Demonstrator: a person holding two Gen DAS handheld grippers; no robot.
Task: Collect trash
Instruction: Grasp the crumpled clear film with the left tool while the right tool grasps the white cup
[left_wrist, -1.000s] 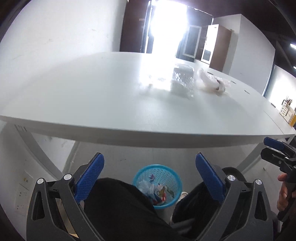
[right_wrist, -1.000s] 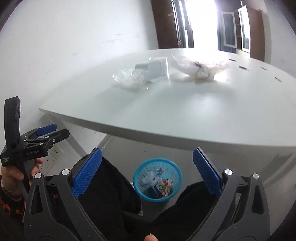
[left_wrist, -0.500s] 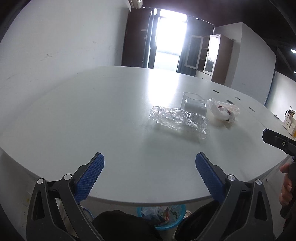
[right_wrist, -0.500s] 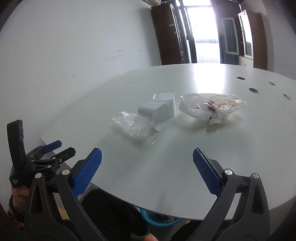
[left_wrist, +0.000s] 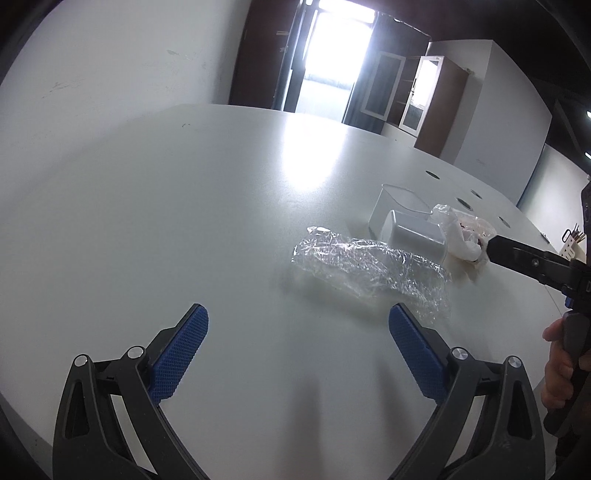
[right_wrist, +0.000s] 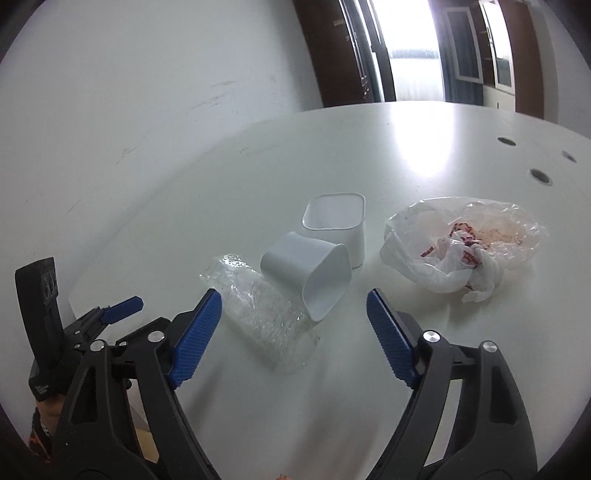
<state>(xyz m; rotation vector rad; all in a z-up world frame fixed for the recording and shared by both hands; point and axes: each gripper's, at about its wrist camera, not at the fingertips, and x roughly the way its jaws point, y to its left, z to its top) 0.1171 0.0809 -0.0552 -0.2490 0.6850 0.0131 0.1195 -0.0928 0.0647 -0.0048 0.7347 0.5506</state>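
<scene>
item: trash on white table (right_wrist: 424, 387) — tipped cup (right_wrist: 310, 275) leaning on upright cup (right_wrist: 338, 225), clear wrap (right_wrist: 258, 306) beside; right gripper (right_wrist: 293, 332) closing, nothing gripped, left gripper (left_wrist: 295, 350) agape, empty; risk: pads nudge cup, rolls away.

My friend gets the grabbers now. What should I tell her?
Left gripper: open, empty, above the table.
Right gripper: jaws closing, nothing held, aimed at the tipped cup.
On the table: clear wrap at the left, tipped cup leaning against an upright cup, bag of tissues at the right.
Done: nothing picked up in these views.
Left: all four pieces; no bin in view.
</scene>
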